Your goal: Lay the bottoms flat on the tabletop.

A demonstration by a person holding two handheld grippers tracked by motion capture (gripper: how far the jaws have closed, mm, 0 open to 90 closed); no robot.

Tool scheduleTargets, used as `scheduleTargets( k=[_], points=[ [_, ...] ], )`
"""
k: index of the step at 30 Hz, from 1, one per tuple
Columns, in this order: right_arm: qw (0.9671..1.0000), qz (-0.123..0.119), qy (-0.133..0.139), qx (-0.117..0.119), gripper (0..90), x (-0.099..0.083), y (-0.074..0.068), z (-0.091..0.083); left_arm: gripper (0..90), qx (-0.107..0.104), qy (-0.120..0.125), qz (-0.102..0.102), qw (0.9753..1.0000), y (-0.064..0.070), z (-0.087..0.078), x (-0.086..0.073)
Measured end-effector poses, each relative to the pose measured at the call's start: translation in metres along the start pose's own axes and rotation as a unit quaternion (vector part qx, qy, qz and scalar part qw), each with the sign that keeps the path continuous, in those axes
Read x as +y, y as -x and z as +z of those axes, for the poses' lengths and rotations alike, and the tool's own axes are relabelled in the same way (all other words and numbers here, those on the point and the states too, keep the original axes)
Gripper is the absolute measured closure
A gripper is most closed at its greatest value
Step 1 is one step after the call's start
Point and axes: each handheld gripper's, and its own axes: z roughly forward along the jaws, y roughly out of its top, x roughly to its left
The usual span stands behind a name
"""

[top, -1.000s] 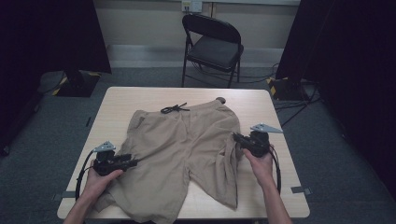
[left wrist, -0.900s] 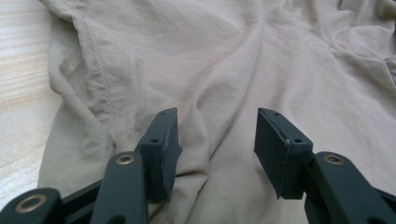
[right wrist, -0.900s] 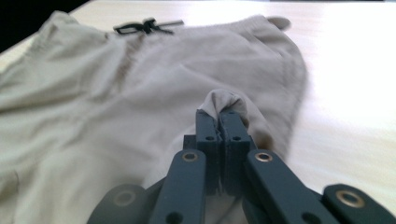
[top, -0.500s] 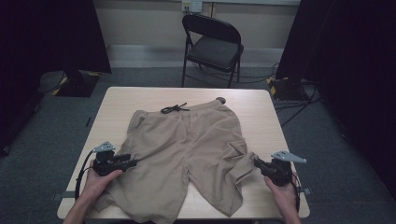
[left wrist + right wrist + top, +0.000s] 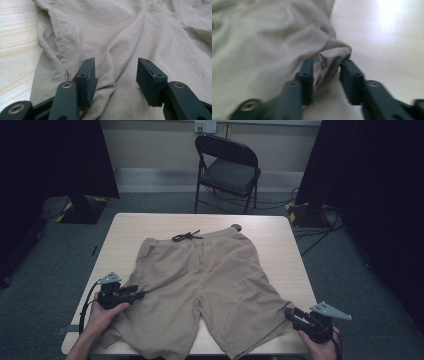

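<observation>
The left gripper (image 5: 141, 294) is seen at the near left of the table (image 5: 130, 227), held in the person's left hand (image 5: 102, 312). Its jaws are spread apart over the left leg of the beige shorts (image 5: 205, 285), and in the left gripper view (image 5: 116, 75) wrinkled cloth and a stitched side seam lie between and beyond them; nothing is clamped.

The shorts are laid flat across the middle of the table, waistband toward the far edge, with a dark drawstring (image 5: 186, 236) tied in a bow at the waist (the one pocket-like fold along the left seam is too creased for any contents to be made out). The hems reach the near edge.

At the near right corner the right gripper (image 5: 289, 312) is held in the right hand (image 5: 320, 347), beside the outer hem of the right leg. In the right gripper view (image 5: 327, 72) a bunched corner of the fabric stands between the jaws; the picture is blurred, and whether the cloth is actually pinched cannot be told.

Beyond the table a folding chair (image 5: 227, 170) stands on the carpet.
</observation>
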Motion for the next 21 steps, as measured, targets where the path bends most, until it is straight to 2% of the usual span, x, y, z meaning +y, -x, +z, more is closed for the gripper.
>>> scheduleTargets(
  k=[4,5,7,8,10,13,19,21],
  points=[
    [0.9997,-0.016,0.013,0.011,56.6,0.02,-0.013,0.016,49.5,0.01,-0.003,0.014,0.9999,0.003,0.0,0.0],
    [0.9995,-0.021,0.013,0.021,57.6,0.024,-0.016,0.022,49.5,0.014,-0.004,0.022,0.9997,0.005,0.0,-0.001],
    [0.9989,-0.041,0.0,0.023,58.6,0.029,-0.023,0.036,49.4,0.02,-0.005,0.03,0.9993,0.008,-0.001,-0.002],
    [0.9986,-0.045,-0.01,0.025,59.2,0.031,-0.025,0.044,49.4,0.018,-0.006,0.029,0.9994,0.009,-0.001,-0.003],
    [0.9987,-0.044,-0.012,0.021,58.0,0.032,-0.026,0.051,49.3,0.018,-0.009,0.027,0.9994,0.01,-0.004,-0.005],
    [0.9989,-0.043,-0.006,0.017,56.0,0.036,-0.024,0.047,49.2,0.012,-0.01,0.03,0.9994,0.013,-0.008,-0.009],
    [0.9995,-0.026,0.016,-0.001,49.2,0.041,-0.014,0.024,45.3,0.002,-0.018,0.016,0.9997,0.019,-0.016,-0.014],
    [0.9995,-0.023,0.024,0.002,48.4,0.042,-0.014,0.021,43.0,0.003,-0.03,0.027,0.9992,0.022,-0.016,-0.012]
  ],
)
